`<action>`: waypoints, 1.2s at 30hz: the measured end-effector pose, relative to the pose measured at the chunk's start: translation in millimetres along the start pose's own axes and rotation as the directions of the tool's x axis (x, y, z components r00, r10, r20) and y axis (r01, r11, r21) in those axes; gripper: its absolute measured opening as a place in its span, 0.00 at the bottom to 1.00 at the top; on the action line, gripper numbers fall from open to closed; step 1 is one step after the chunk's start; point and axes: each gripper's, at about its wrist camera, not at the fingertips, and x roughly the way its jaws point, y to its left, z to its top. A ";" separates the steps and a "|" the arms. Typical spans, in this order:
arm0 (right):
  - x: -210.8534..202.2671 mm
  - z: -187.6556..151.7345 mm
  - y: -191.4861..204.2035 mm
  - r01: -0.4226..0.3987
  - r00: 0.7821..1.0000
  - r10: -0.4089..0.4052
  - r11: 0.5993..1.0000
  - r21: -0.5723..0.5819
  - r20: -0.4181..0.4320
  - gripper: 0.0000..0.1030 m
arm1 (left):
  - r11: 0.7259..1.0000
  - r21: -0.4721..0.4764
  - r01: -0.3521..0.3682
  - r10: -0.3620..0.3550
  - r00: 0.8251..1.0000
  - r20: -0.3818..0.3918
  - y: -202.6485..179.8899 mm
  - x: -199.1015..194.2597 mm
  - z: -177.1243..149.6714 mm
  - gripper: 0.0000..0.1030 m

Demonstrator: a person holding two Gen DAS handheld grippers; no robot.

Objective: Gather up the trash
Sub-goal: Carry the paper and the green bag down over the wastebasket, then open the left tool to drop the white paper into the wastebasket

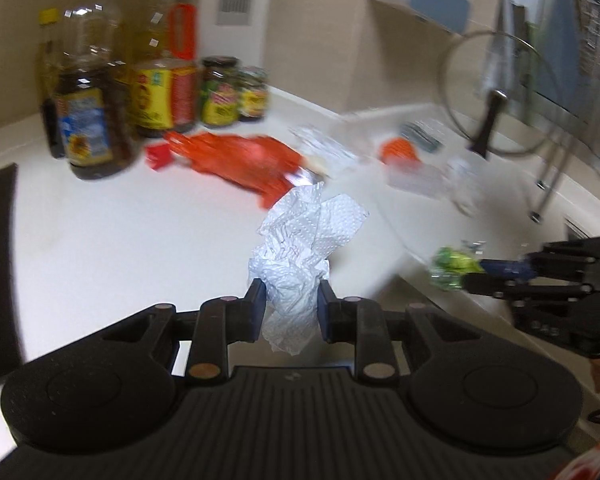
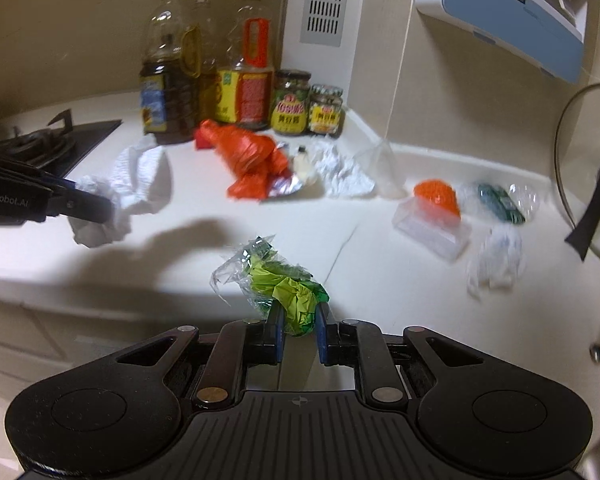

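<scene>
Above the white table (image 2: 204, 236), each tool carries one piece of trash clear of the surface.

Left tool (image 1: 291, 304) is clamped narrow on a crumpled white paper towel (image 1: 300, 256); right tool (image 2: 299, 330) is pinched on a green wrapper in clear film (image 2: 284, 284), held only by its lower corner. Risks, as judged: the loose film may slip from the pads, and the trailing towel may snag the red plastic bag (image 2: 248, 160) or brush the oil bottles (image 2: 168, 80). Remaining trash lies scattered near the back wall: foil, crumpled paper, a clear plastic box (image 2: 432, 228). Setting: a kitchen corner with sauce jars (image 2: 292, 104), a gas hob (image 2: 48, 140) and a glass pot lid (image 2: 592, 184) propped at right.
</scene>
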 end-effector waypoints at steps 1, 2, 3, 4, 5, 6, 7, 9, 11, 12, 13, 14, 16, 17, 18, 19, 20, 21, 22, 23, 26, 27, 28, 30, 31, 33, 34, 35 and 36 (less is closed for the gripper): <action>-4.8 -6.4 2.7 0.001 1.000 -0.001 1.000 0.001 -0.009 0.16 | 1.000 0.001 0.017 -0.017 1.000 -0.010 -5.0 -1.8 -6.1 0.23; -8.9 -12.5 4.8 0.002 1.000 -0.002 1.000 0.001 -0.019 0.16 | 0.999 0.001 0.034 -0.034 0.999 -0.024 -9.7 -3.1 -12.7 0.23; -12.1 -18.4 6.3 0.003 1.000 -0.003 1.000 0.002 -0.029 0.16 | 0.999 0.001 0.049 -0.049 0.998 -0.039 -14.4 -3.5 -19.3 0.23; -14.9 -25.3 7.5 0.003 0.999 -0.002 1.000 0.009 -0.043 0.16 | 0.998 0.003 0.061 -0.061 0.997 -0.055 -18.4 -3.2 -26.4 0.23; -16.5 -31.4 8.7 0.002 0.998 -0.001 1.000 0.016 -0.056 0.16 | 0.998 0.004 0.070 -0.070 0.995 -0.073 -21.7 -2.1 -33.3 0.23; -17.3 -37.9 10.4 0.002 0.997 -0.001 1.000 0.018 -0.071 0.16 | 0.997 0.005 0.078 -0.077 0.993 -0.092 -24.5 -0.2 -40.4 0.23; -17.8 -45.6 13.1 0.002 0.996 0.000 1.000 0.016 -0.090 0.16 | 0.996 0.005 0.084 -0.083 0.990 -0.114 -26.3 2.5 -47.3 0.23; -17.3 -59.1 17.8 -0.003 0.992 0.005 1.000 0.014 -0.123 0.16 | 0.996 0.003 0.094 -0.092 0.983 -0.157 -29.1 9.4 -60.5 0.23; -14.3 -71.7 23.7 -0.009 0.988 0.009 1.000 0.005 -0.157 0.16 | 0.995 0.004 0.099 -0.097 0.976 -0.194 -31.0 17.7 -73.0 0.23; -11.6 -76.7 26.6 -0.011 0.985 0.010 1.000 -0.005 -0.174 0.16 | 0.995 0.007 0.097 -0.094 0.974 -0.208 -32.3 22.0 -79.1 0.23; -8.5 -82.3 30.0 -0.013 0.982 0.010 1.000 -0.016 -0.191 0.16 | 0.995 0.006 0.096 -0.092 0.970 -0.224 -32.6 26.6 -85.1 0.23; -5.2 -87.0 32.9 -0.017 0.979 0.011 1.000 -0.026 -0.206 0.16 | 0.996 0.001 0.095 -0.092 0.966 -0.242 -33.0 32.3 -90.8 0.23; 2.2 -96.6 37.2 -0.019 0.973 0.009 0.999 -0.043 -0.229 0.16 | 0.996 -0.007 0.087 -0.086 0.959 -0.270 -33.7 43.4 -101.0 0.23; 5.9 -100.8 39.0 -0.021 0.971 0.008 0.999 -0.050 -0.239 0.16 | 0.997 -0.005 0.083 -0.081 0.955 -0.284 -33.7 47.8 -105.2 0.23; 10.2 -104.8 39.7 -0.022 0.968 0.007 0.998 -0.057 -0.249 0.16 | 0.997 -0.003 0.081 -0.078 0.952 -0.297 -33.9 52.4 -109.1 0.23; 14.9 -109.0 40.8 -0.023 0.966 0.005 0.998 -0.063 -0.259 0.16 | 0.997 -0.002 0.080 -0.077 0.948 -0.309 -34.1 56.3 -112.1 0.23; 19.7 -112.7 41.4 -0.024 0.963 0.005 0.998 -0.066 -0.270 0.16 | 0.997 -0.001 0.079 -0.075 0.945 -0.318 -33.8 59.8 -114.9 0.23; 24.9 -116.7 41.9 -0.027 0.959 0.007 0.997 -0.067 -0.282 0.16 | 0.997 0.001 0.078 -0.074 0.942 -0.327 -33.9 63.6 -117.9 0.23; 29.1 -119.5 41.9 -0.030 0.956 0.009 0.997 -0.067 -0.293 0.16 | 0.997 -0.001 0.076 -0.072 0.939 -0.336 -33.4 67.4 -120.9 0.23; 34.4 -122.1 41.6 -0.033 0.953 0.010 0.997 -0.070 -0.304 0.16 | 0.997 -0.003 0.074 -0.071 0.936 -0.344 -32.8 71.6 -122.8 0.23; 45.7 -133.0 41.4 -0.043 0.937 0.014 0.996 -0.075 -0.350 0.16 | 0.998 -0.015 0.063 -0.064 0.928 -0.368 -29.5 84.9 -129.8 0.23; 49.4 -135.6 40.7 -0.043 0.933 0.014 0.996 -0.074 -0.359 0.16 | 0.998 -0.021 0.059 -0.063 0.925 -0.375 -28.6 89.3 -131.9 0.23; 53.5 -138.2 39.3 -0.043 0.930 0.014 0.997 -0.071 -0.368 0.16 | 0.998 -0.028 0.057 -0.064 0.922 -0.383 -27.6 94.3 -132.9 0.23; 62.8 -142.2 36.8 -0.038 0.923 0.009 0.997 -0.069 -0.386 0.16 | 0.998 -0.032 0.051 -0.060 0.916 -0.396 -26.8 103.6 -135.3 0.23; 67.8 -144.7 35.6 -0.038 0.918 0.008 0.997 -0.068 -0.396 0.16 | 0.998 -0.030 0.048 -0.056 0.914 -0.402 -26.6 107.7 -137.0 0.23; 73.7 -149.7 34.4 -0.041 0.913 0.009 0.997 -0.069 -0.407 0.16 | 0.999 -0.031 0.044 -0.053 0.909 -0.413 -26.4 117.1 -138.4 0.23; 75.5 -151.1 35.0 -0.042 0.911 0.009 0.997 -0.071 -0.411 0.16 | 0.999 -0.032 0.042 -0.051 0.907 -0.419 -26.5 120.9 -139.5 0.23; 78.2 -151.8 35.1 -0.046 0.909 0.012 0.996 -0.071 -0.417 0.16 | 0.999 -0.035 0.039 -0.050 0.905 -0.423 -25.8 125.1 -140.2 0.23; 81.0 -152.7 35.0 -0.050 0.907 0.015 0.996 -0.071 -0.422 0.16 | 0.999 -0.038 0.038 -0.051 0.903 -0.426 -25.1 128.8 -140.8 0.23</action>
